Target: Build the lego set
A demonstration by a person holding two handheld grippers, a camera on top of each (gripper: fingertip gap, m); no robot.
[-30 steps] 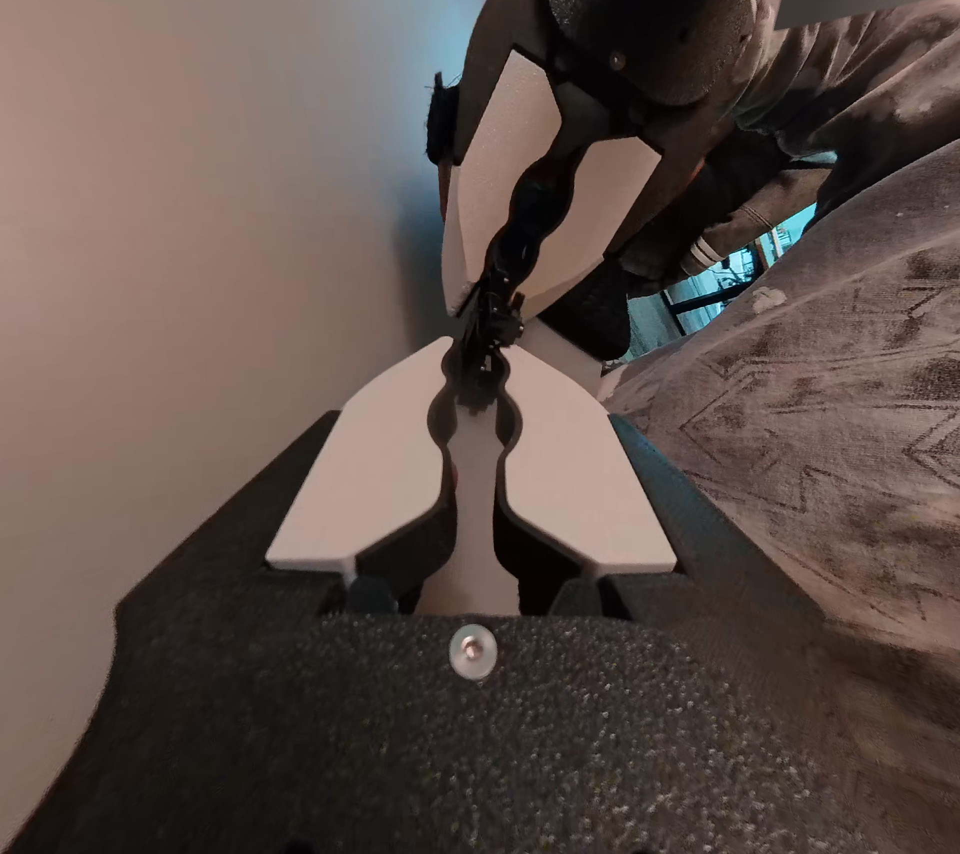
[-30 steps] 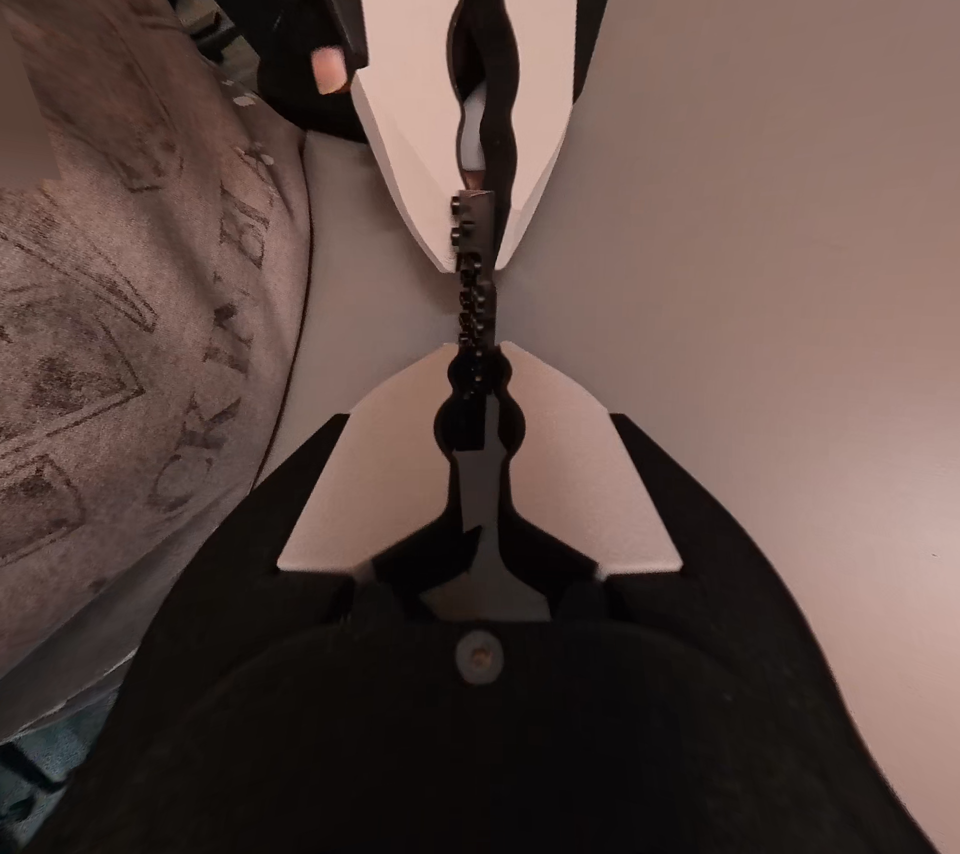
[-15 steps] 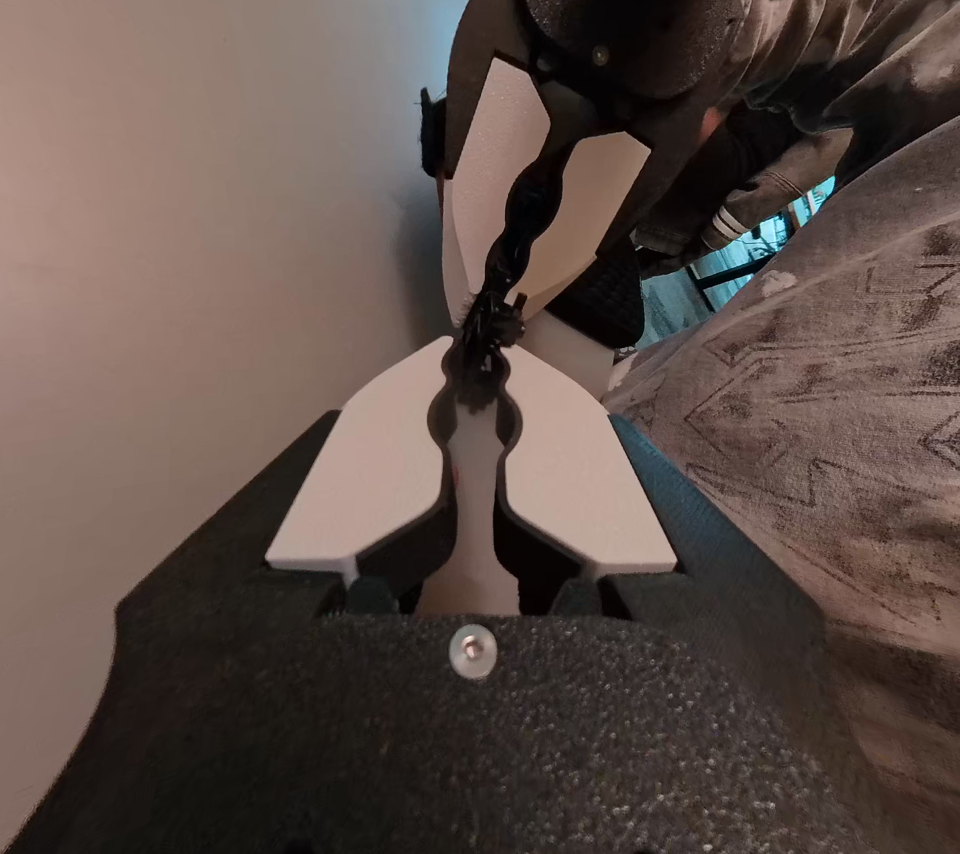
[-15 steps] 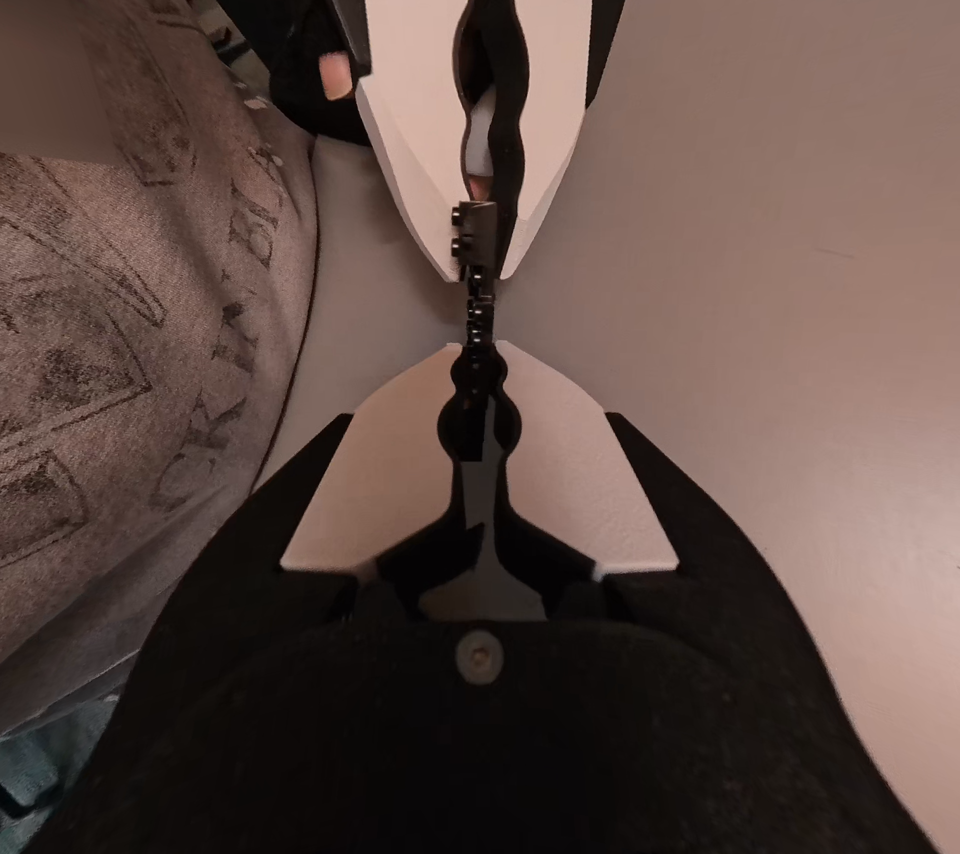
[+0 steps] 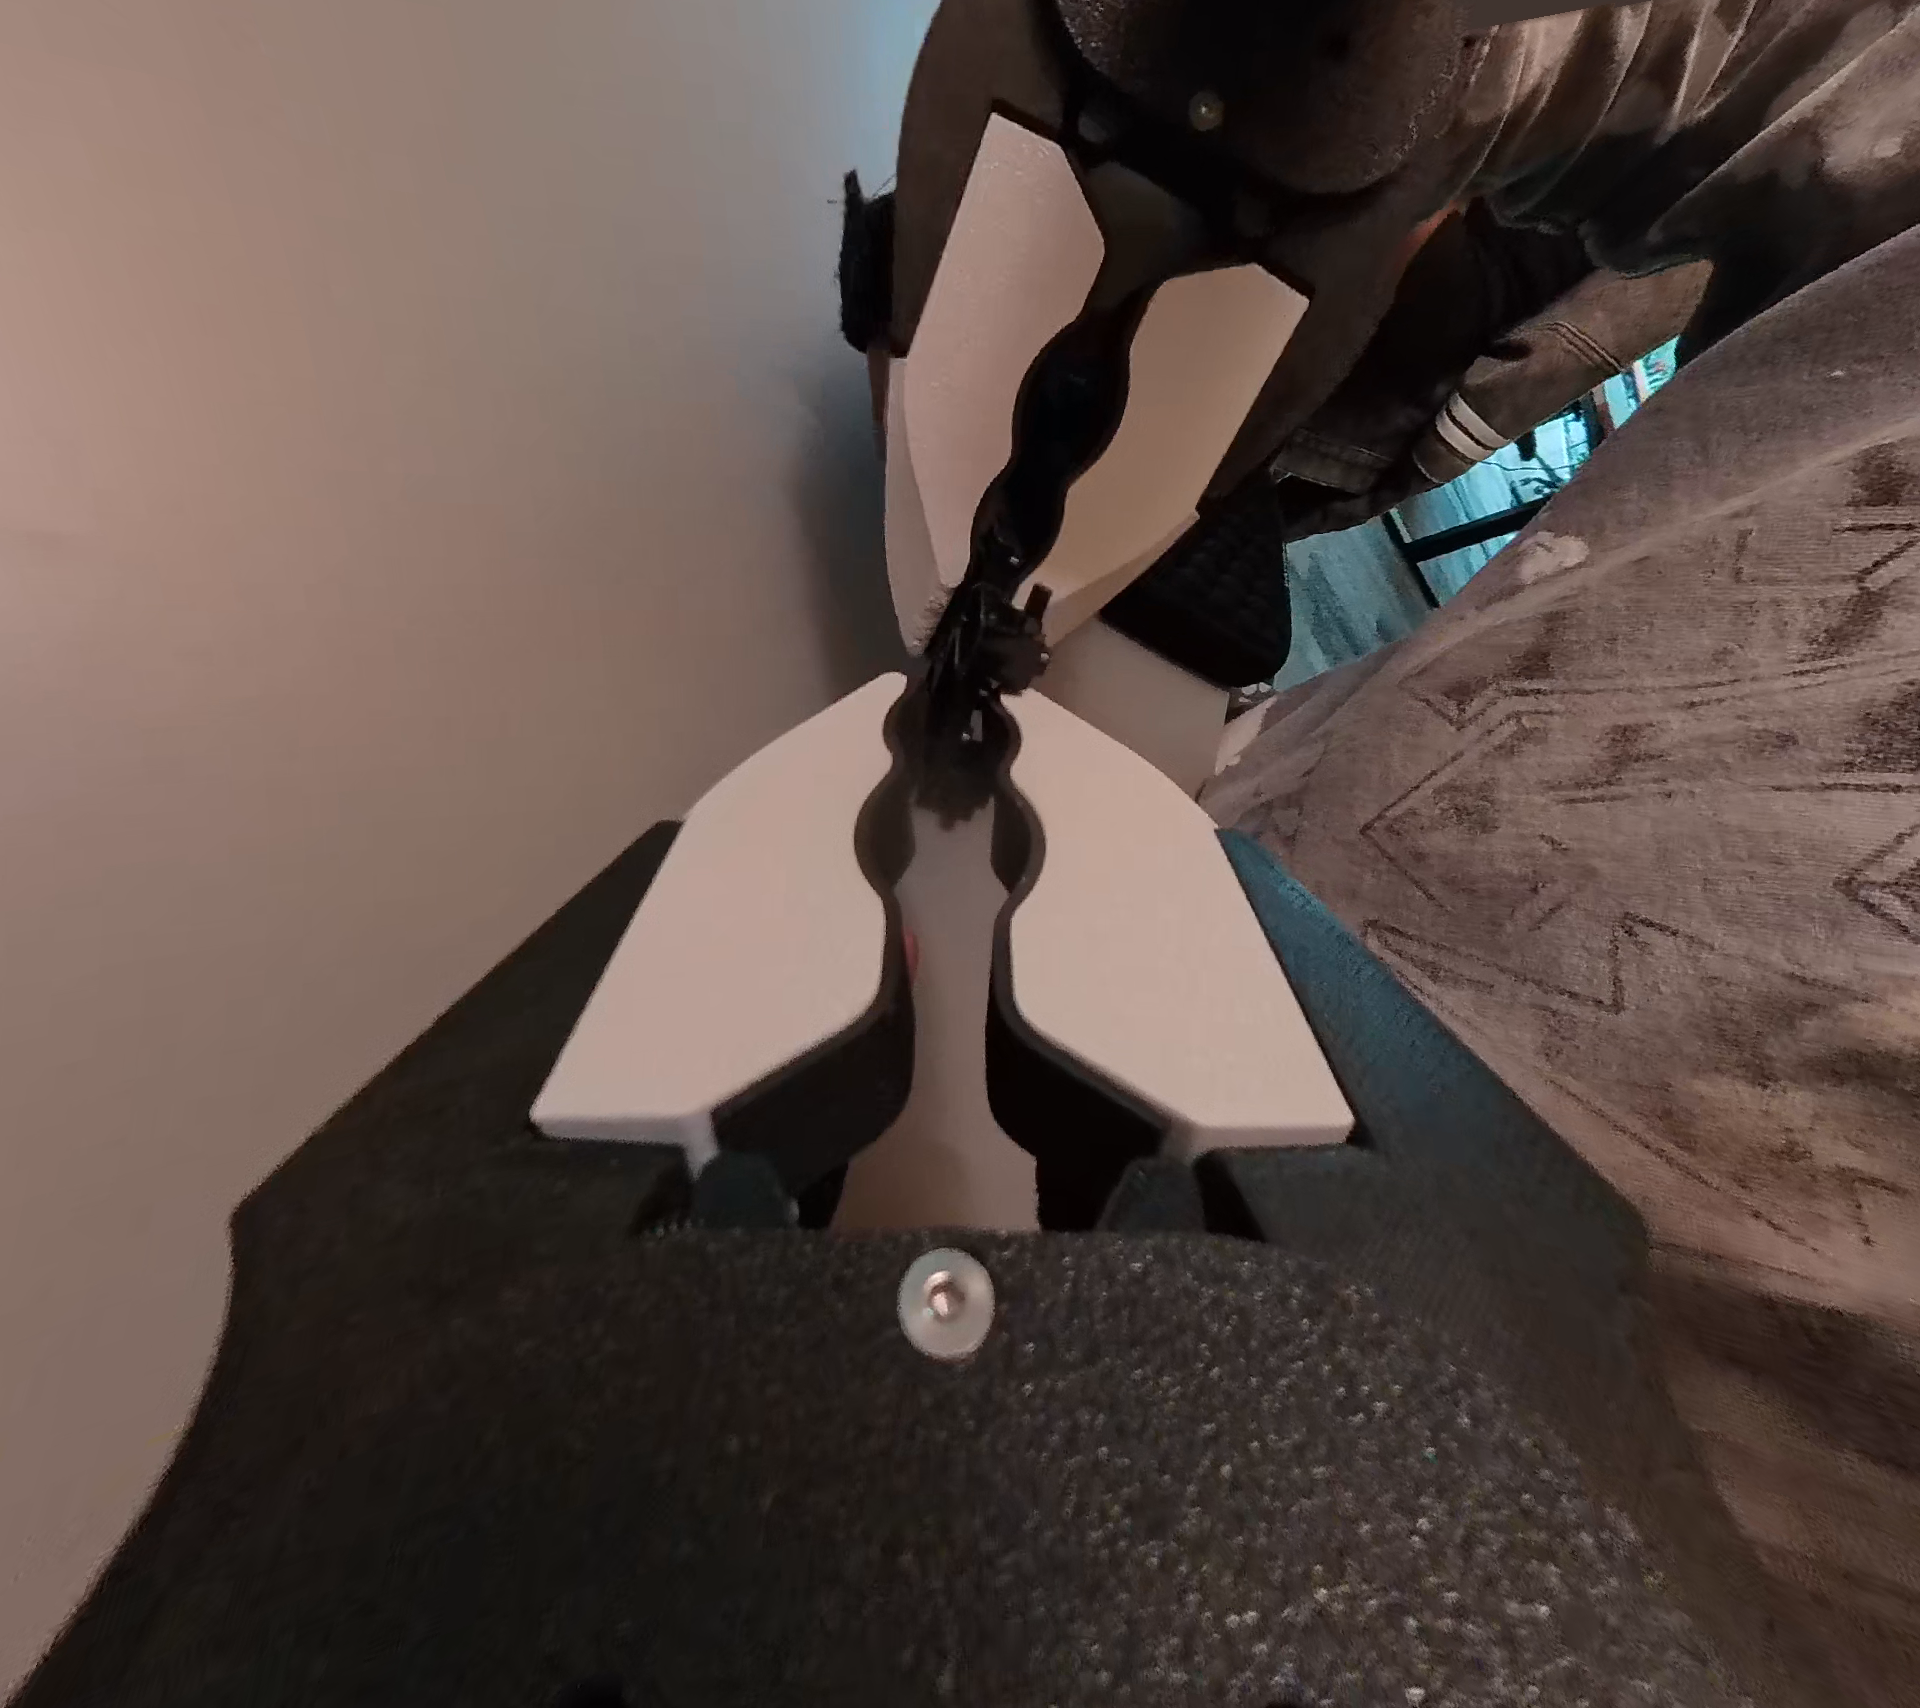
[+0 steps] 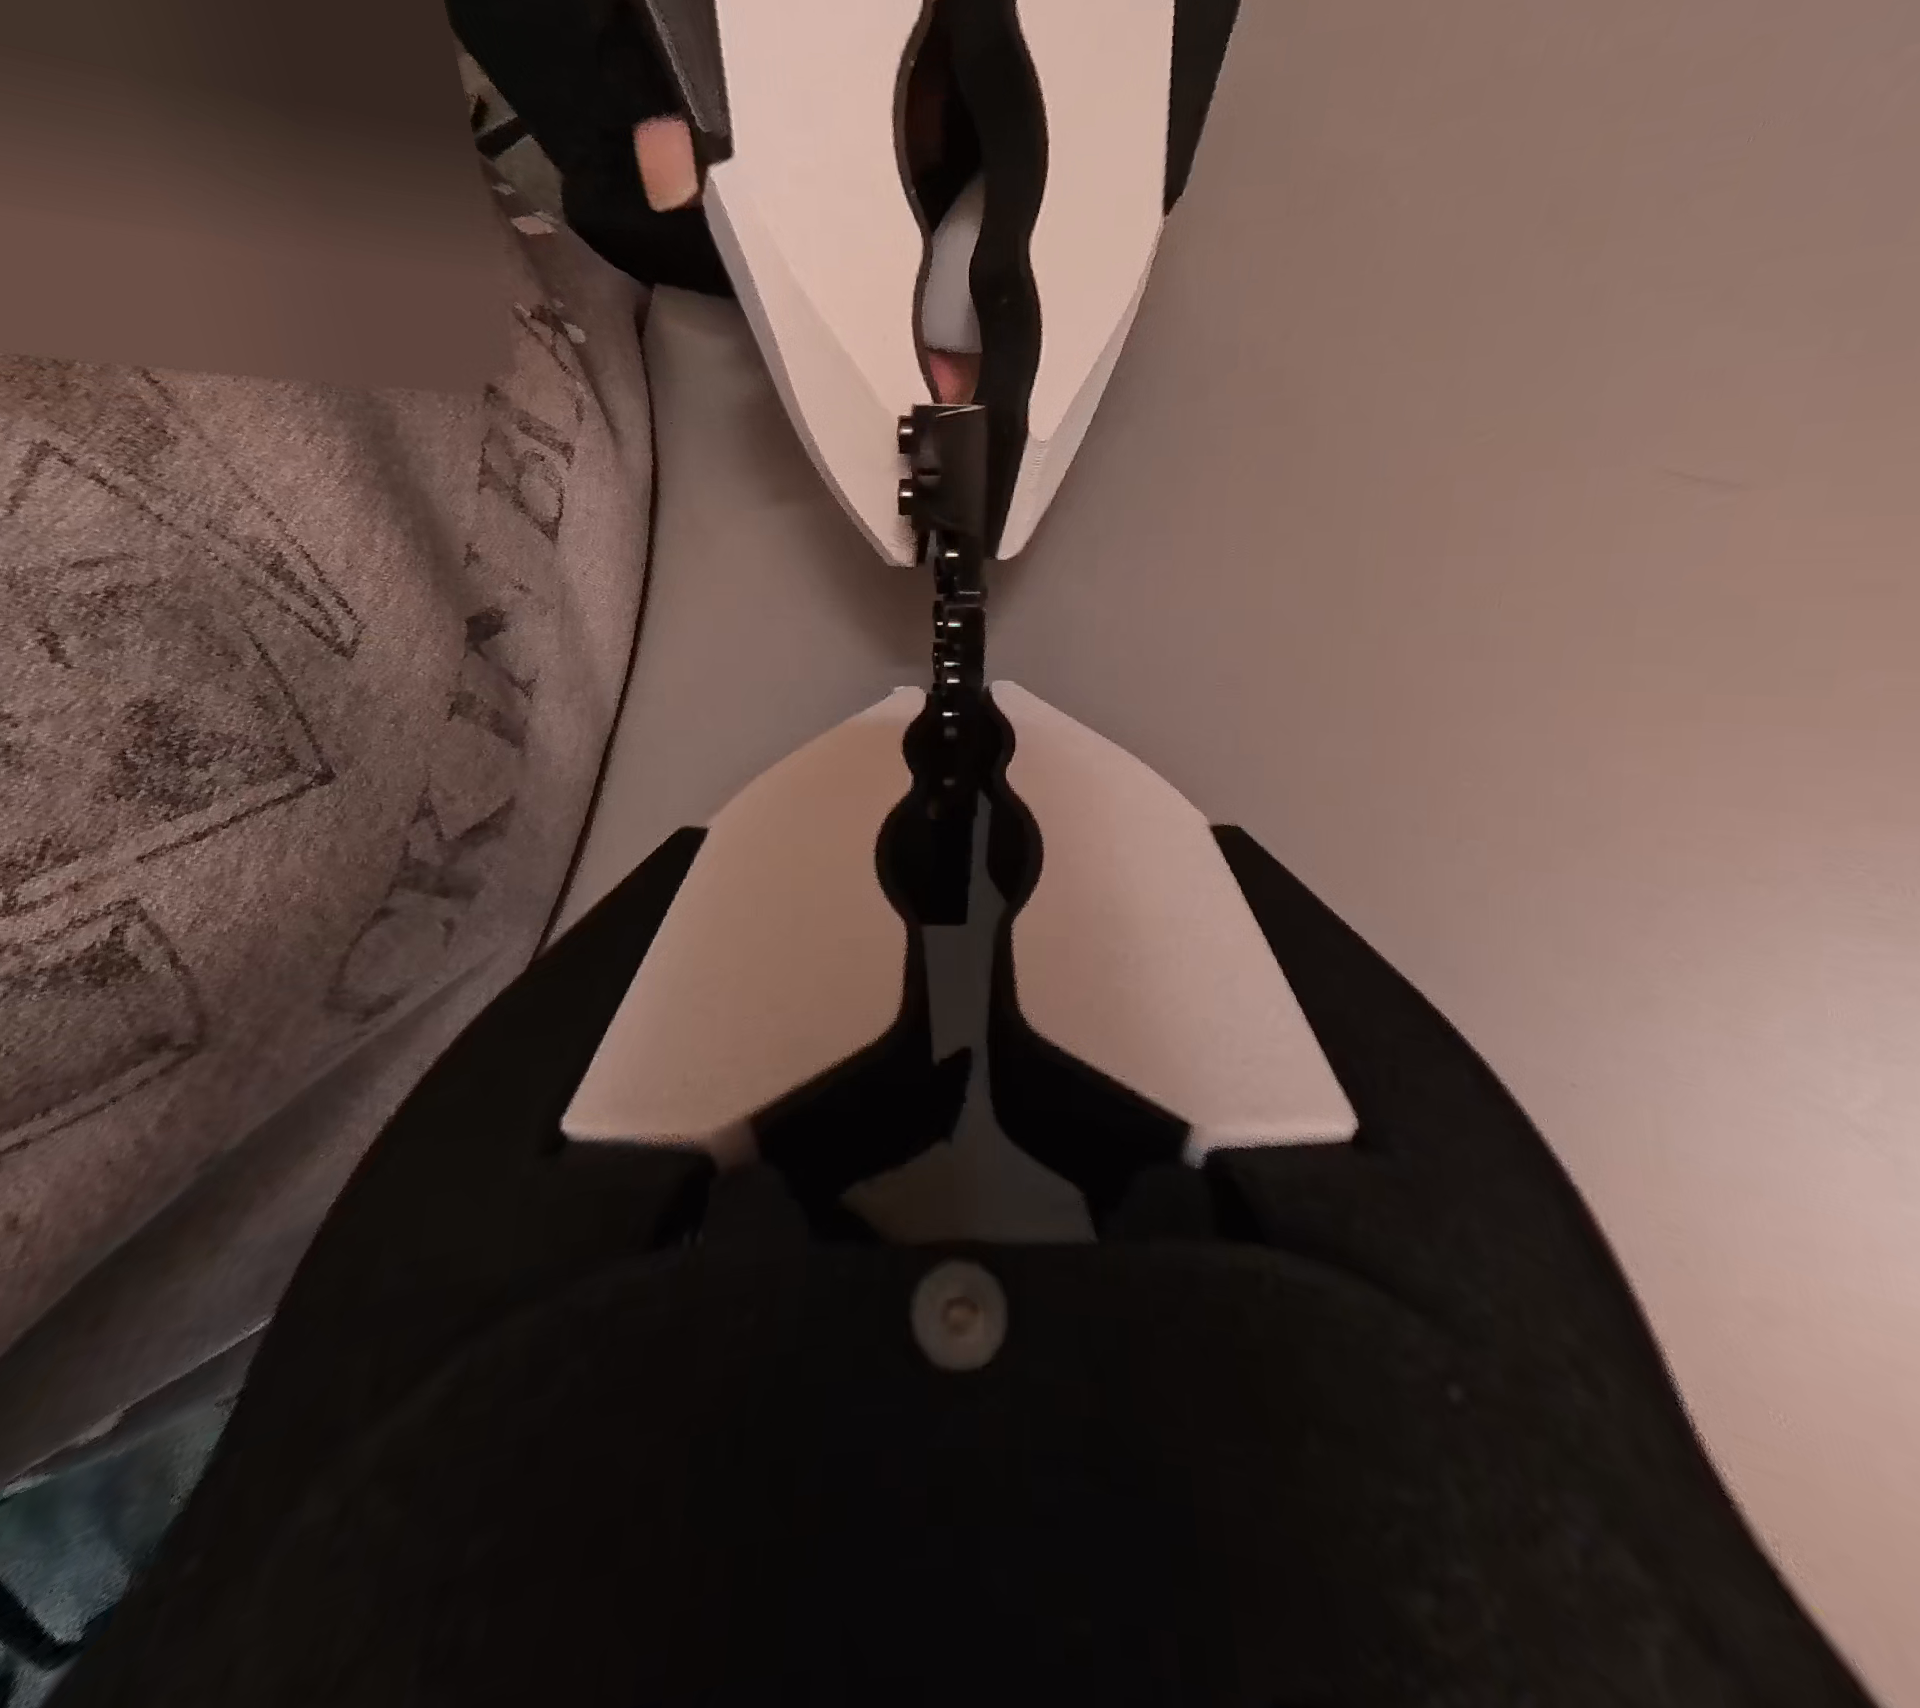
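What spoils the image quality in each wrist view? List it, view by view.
Left wrist view: the black lego piece is smeared by motion blur, and fisheye bends the edges. Right wrist view: warm, dim light leaves the right hand-held gripper body nearly featureless black, though the lego studs stay sharp.

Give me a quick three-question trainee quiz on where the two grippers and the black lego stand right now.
1. True or false: the left gripper is open and holds nothing.
2. In the right wrist view, what bridges the gap between the right gripper and the left one opposite it?
A. a strip of black lego pieces
B. a red brick
C. nothing
3. Fill in: the studs on the black lego brick in the left gripper face the person's patterned ____.

Key
1. False: it is shut on black lego.
2. A
3. garment
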